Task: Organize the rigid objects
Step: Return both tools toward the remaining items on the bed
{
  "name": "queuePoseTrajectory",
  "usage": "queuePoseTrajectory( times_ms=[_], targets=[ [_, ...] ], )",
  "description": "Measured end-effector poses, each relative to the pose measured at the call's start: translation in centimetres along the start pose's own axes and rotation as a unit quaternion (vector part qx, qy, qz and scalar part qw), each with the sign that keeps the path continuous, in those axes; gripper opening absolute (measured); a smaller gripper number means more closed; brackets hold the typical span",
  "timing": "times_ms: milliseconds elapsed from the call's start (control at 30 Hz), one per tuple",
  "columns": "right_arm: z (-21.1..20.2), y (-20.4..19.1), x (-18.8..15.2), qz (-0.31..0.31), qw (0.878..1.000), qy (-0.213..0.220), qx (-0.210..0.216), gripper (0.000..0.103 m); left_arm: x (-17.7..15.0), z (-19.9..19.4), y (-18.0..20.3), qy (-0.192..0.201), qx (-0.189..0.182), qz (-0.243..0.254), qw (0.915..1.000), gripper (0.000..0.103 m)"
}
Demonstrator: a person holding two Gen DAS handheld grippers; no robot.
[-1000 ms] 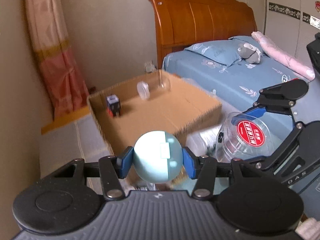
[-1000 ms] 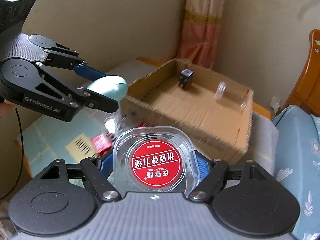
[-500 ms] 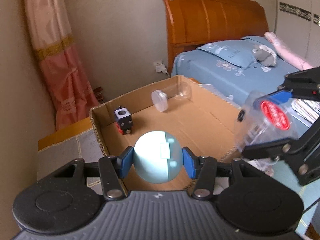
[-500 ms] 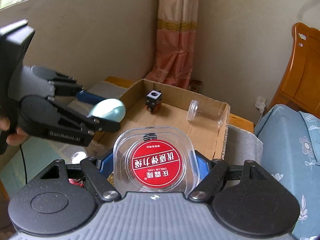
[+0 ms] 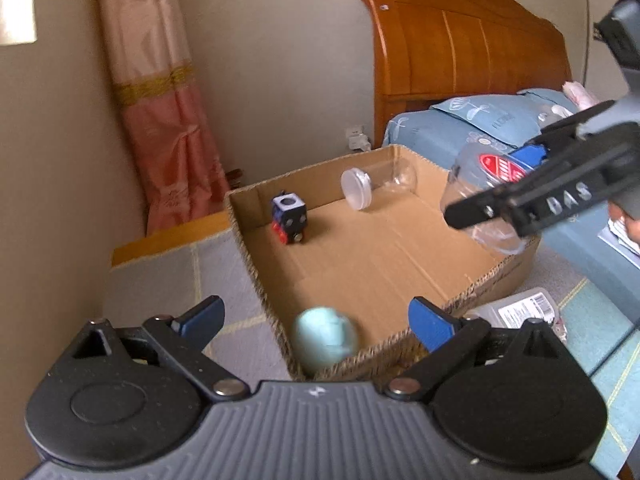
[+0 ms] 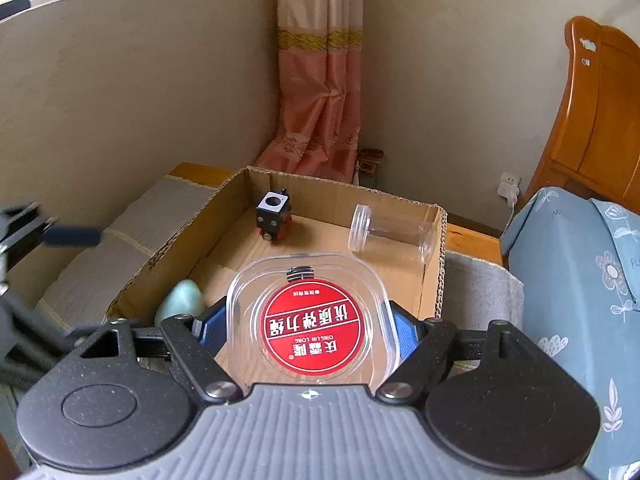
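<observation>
Dropping things into cardboard box. Left claw apart, empty; pale blue egg blurred at near left corner of box, whether landed cannot tell. Right claw clamped on clear tub with red label, above near part of box. Toy block and clear jar lie toward far wall. Best: lower tub over bare floor between egg and jar, release low, avoid striking egg.
</observation>
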State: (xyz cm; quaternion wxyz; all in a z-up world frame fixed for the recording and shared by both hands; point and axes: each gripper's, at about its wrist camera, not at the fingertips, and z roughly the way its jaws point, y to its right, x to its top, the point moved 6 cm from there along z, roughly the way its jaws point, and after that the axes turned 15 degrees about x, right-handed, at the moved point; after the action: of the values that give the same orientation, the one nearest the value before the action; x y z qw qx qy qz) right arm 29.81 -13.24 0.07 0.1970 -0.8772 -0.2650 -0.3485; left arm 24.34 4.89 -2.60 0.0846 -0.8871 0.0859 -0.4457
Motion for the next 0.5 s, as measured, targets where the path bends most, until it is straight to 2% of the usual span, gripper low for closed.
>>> queuePoseTrajectory(
  times_ms=[133, 200, 267, 500],
  targets=[
    [0.6, 0.2, 0.6, 0.000, 1.000, 0.002, -0.008, 0.083, -0.8, -0.4, -0.8, -0.011, 0.024, -0.018, 0.9995, 0.101],
    [0.9, 0.5, 0.8, 0.005, 1.000, 0.004, -0.016, 0.089, -1.0, -0.7, -0.9, -0.014, 0.024, -0.022, 0.9994, 0.101],
    [0.8, 0.8, 0.8, 0.016, 1.000, 0.011, -0.023, 0.103, -1.3, -0.9, -1.0, -0.016, 0.026, -0.022, 0.9993, 0.101],
    [-0.8, 0.1, -0.5, 0.027, 0.999, 0.020, -0.016, 0.103, -2.0, -2.0, -0.6, -0.017, 0.019, -0.028, 0.9993, 0.101]
  ],
)
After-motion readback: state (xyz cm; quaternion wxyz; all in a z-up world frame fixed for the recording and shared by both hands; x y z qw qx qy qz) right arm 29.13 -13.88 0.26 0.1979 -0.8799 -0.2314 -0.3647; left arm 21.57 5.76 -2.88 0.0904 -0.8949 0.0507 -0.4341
